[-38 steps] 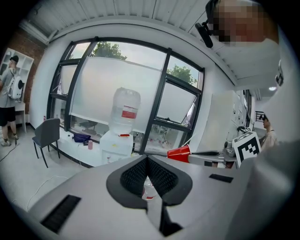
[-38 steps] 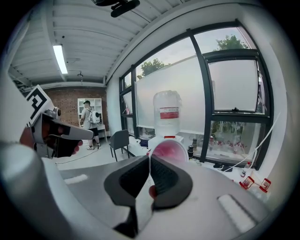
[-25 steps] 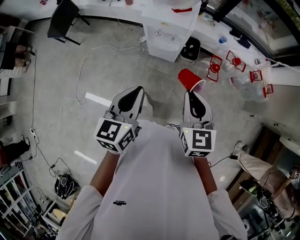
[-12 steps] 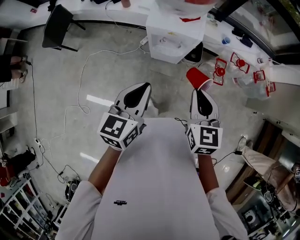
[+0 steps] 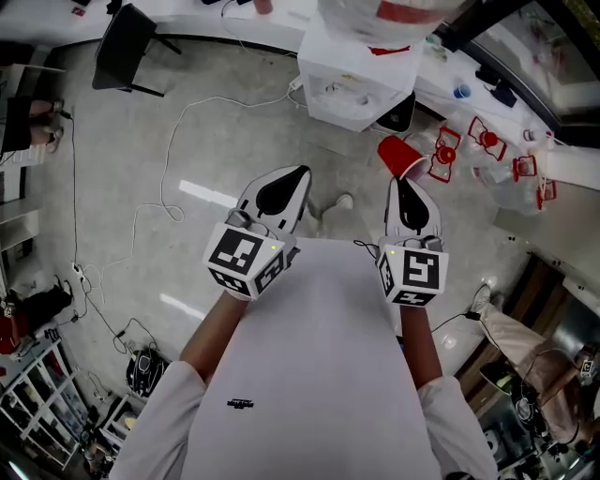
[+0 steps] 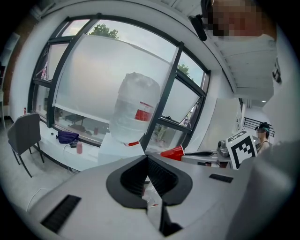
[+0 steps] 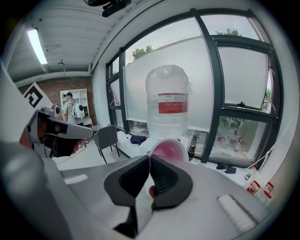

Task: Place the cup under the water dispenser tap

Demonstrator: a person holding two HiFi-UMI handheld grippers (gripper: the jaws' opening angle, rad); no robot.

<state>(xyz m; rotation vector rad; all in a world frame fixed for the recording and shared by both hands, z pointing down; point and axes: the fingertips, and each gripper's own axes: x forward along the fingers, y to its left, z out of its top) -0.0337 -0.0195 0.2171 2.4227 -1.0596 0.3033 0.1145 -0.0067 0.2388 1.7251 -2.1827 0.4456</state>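
Observation:
A red plastic cup (image 5: pixel 395 156) hangs tilted on its side from my right gripper (image 5: pixel 401 181), whose jaws are shut on its rim. In the right gripper view the cup's pink inside (image 7: pixel 168 151) faces me just past the right gripper (image 7: pixel 149 157). The white water dispenser (image 5: pixel 358 80), with a big clear bottle (image 7: pixel 167 104) on top, stands a short way ahead of the cup; its tap is not visible. My left gripper (image 5: pixel 297 174) is level with the right one and shut on nothing (image 6: pixel 146 157). The left gripper view shows the cup (image 6: pixel 173 152) off to the right.
A black chair (image 5: pixel 126 45) stands at the far left. A white cable (image 5: pixel 169 155) loops over the grey floor. Red wire frames (image 5: pixel 442 152) and clutter lie right of the dispenser. A white counter (image 5: pixel 216 14) runs along the windows behind it.
Both grippers have moved forward with the person toward the dispenser, which now lies closer ahead. The cup stays held in the right gripper.

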